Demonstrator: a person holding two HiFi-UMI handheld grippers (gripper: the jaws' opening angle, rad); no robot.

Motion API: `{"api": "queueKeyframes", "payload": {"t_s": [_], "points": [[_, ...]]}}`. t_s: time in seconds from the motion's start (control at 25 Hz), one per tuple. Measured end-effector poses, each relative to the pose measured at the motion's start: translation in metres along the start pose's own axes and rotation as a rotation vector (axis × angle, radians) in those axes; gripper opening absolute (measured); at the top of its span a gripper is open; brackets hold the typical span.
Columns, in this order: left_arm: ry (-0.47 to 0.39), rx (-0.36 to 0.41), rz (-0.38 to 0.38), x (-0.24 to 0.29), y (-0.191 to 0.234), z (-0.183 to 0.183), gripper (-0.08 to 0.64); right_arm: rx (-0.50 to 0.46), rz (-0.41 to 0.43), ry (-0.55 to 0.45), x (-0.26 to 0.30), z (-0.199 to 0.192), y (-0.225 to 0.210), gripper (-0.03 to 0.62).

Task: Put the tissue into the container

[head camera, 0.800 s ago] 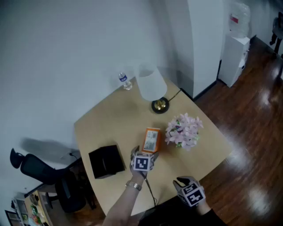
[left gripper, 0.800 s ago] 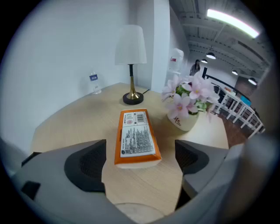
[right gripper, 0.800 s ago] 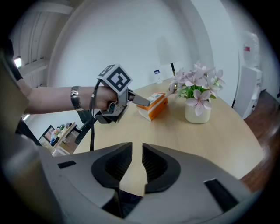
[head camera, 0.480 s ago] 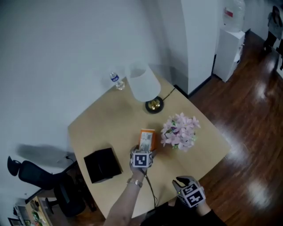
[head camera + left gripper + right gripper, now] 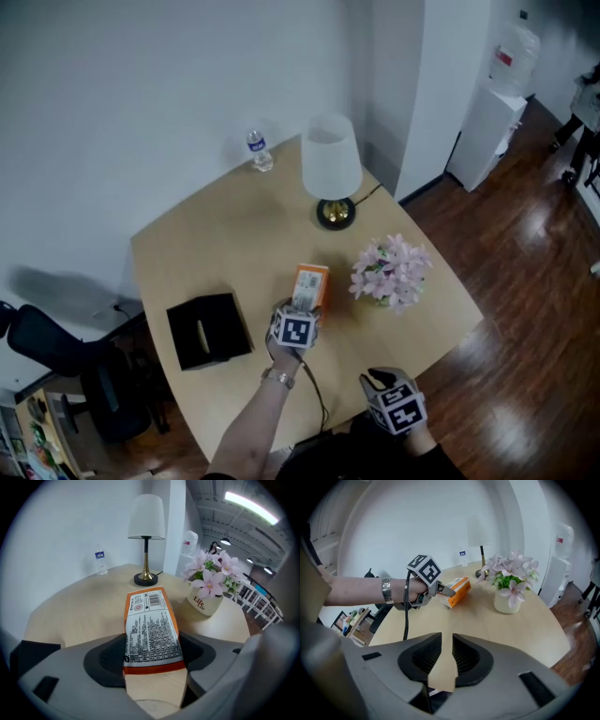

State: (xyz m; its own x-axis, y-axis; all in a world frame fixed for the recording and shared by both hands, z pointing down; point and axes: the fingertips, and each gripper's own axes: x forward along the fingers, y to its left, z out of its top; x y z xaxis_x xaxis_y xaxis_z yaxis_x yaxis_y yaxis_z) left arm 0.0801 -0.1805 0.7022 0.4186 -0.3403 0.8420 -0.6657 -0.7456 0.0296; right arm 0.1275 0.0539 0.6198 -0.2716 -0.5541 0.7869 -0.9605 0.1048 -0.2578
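Gripping the orange printed tissue pack [image 5: 151, 630] with my left gripper [image 5: 302, 307], I see it above the beige wooden table [image 5: 216, 253], beside the black square container [image 5: 208, 330]; my right gripper [image 5: 442, 656] stands narrow, empty.

This looks like an office. A light wooden desk [image 5: 206, 244] stands in a corner of plain white walls [image 5: 141, 94] over a dark, glossy wood floor [image 5: 525, 281]. A black swivel chair [image 5: 42, 342] is parked beside the desk at the left. Against the far wall at the upper right stands a white water dispenser [image 5: 489, 122] with a large bottle on top, the sort shared in a workplace. The left gripper view shows an open ceiling with bare ducts and long strip lights [image 5: 248, 506], more commercial than homely. A table lamp [image 5: 331, 159], a pot of pink flowers [image 5: 391, 272] and a small water bottle [image 5: 259, 150] dress the desk.
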Motion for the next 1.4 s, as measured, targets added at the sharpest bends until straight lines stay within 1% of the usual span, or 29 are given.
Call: {"api": "queueKeyframes", "payload": {"t_s": [0.16, 0.32, 0.48, 0.56, 0.64, 0.8, 1.0, 1.08, 1.2, 1.28, 1.4], "points": [[-0.055, -0.006, 0.015, -0.03, 0.005, -0.02, 0.341, -0.022, 0.006, -0.008, 0.002, 0.014, 0.016, 0.08], [-0.156, -0.006, 0.058, -0.083, 0.019, -0.037, 0.337, -0.066, 0.024, 0.006, 0.009, 0.023, 0.036, 0.08], [-0.205, -0.065, 0.094, -0.146, 0.034, -0.063, 0.337, -0.125, 0.052, 0.005, 0.019, 0.037, 0.06, 0.078], [-0.219, -0.081, 0.121, -0.174, 0.044, -0.079, 0.336, -0.161, 0.074, 0.006, 0.027, 0.044, 0.074, 0.078], [-0.231, -0.103, 0.152, -0.196, 0.054, -0.096, 0.333, -0.195, 0.096, 0.008, 0.034, 0.05, 0.088, 0.078], [-0.261, -0.187, 0.233, -0.227, 0.084, -0.125, 0.328, -0.259, 0.14, 0.007, 0.05, 0.06, 0.114, 0.08], [-0.267, -0.289, 0.358, -0.249, 0.14, -0.147, 0.328, -0.337, 0.186, 0.015, 0.063, 0.072, 0.144, 0.08], [-0.255, -0.316, 0.392, -0.25, 0.161, -0.153, 0.328, -0.361, 0.198, 0.019, 0.066, 0.076, 0.153, 0.078], [-0.234, -0.352, 0.423, -0.243, 0.186, -0.16, 0.328, -0.381, 0.206, 0.024, 0.072, 0.082, 0.159, 0.079], [-0.216, -0.364, 0.439, -0.234, 0.199, -0.163, 0.328, -0.387, 0.207, 0.029, 0.075, 0.083, 0.159, 0.078], [-0.188, -0.351, 0.473, -0.221, 0.217, -0.161, 0.328, -0.39, 0.207, 0.041, 0.079, 0.081, 0.157, 0.079]]}}
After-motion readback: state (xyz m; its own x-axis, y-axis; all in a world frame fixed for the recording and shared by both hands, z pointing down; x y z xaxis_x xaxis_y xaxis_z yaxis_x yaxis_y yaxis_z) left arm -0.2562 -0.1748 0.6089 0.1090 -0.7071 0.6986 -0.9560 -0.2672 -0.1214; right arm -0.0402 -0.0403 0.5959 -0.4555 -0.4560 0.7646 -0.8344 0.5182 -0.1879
